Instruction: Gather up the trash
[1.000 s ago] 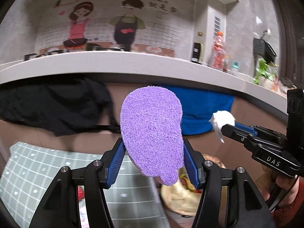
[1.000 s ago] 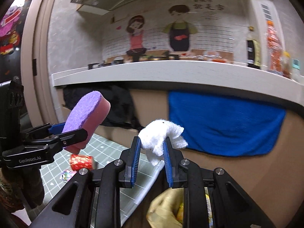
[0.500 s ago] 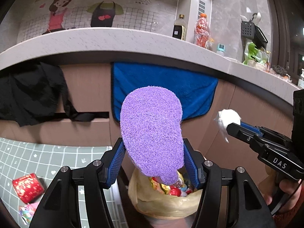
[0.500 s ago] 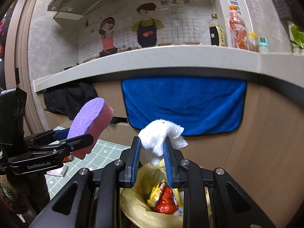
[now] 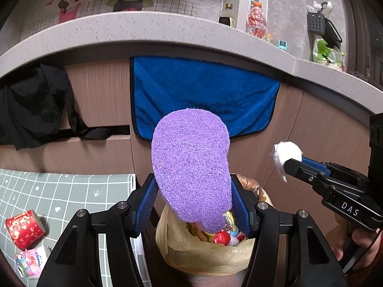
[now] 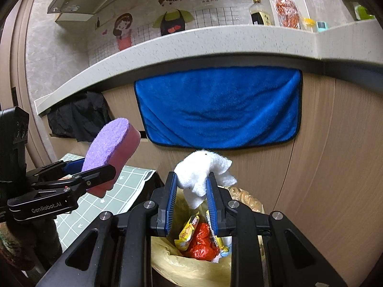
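Left tongs [image 5: 194, 205] pinch the purple sponge [image 5: 191, 165] at frame centre; right tongs [image 6: 192, 205] pinch the white wad [image 6: 201, 174]; both hover above the trash bag [image 6: 191, 265] at bottom centre; lower before releasing.

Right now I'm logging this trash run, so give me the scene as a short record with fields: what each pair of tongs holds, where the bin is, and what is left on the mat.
left tongs: shut on purple sponge
right tongs: shut on white wad
trash bag: open, below both tongs, already holds wrappers
left on mat: red packet, pink tissue pack
behind: blue towel hanging under the counter
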